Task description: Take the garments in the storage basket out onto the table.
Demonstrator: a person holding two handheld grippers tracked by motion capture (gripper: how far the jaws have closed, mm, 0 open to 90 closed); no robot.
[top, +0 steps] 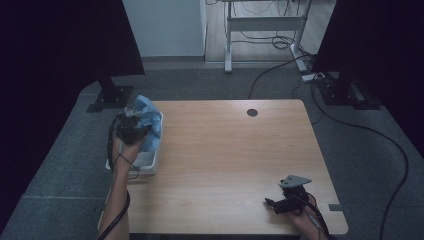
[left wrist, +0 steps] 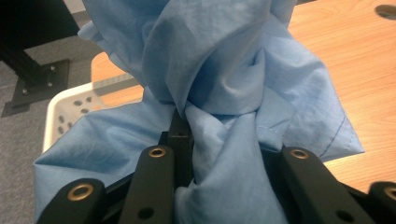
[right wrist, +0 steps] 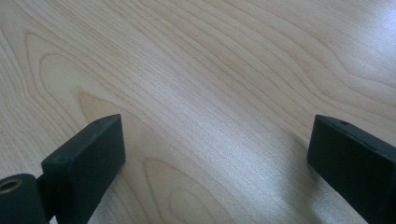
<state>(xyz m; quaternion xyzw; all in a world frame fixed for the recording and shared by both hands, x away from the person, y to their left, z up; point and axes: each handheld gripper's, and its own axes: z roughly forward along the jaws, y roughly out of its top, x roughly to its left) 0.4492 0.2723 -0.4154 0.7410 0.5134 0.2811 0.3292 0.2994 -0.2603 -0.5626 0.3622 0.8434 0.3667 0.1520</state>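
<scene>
Left tool (top: 134, 120): clamping a bunched blue cloth (top: 150, 122), holding it over the white basket (top: 145, 162) sitting at the table's (top: 225, 150) left edge. Right tool (top: 272, 204): resting at the near right corner, jaws standing wide apart over bare wood, gripping nothing.
</scene>
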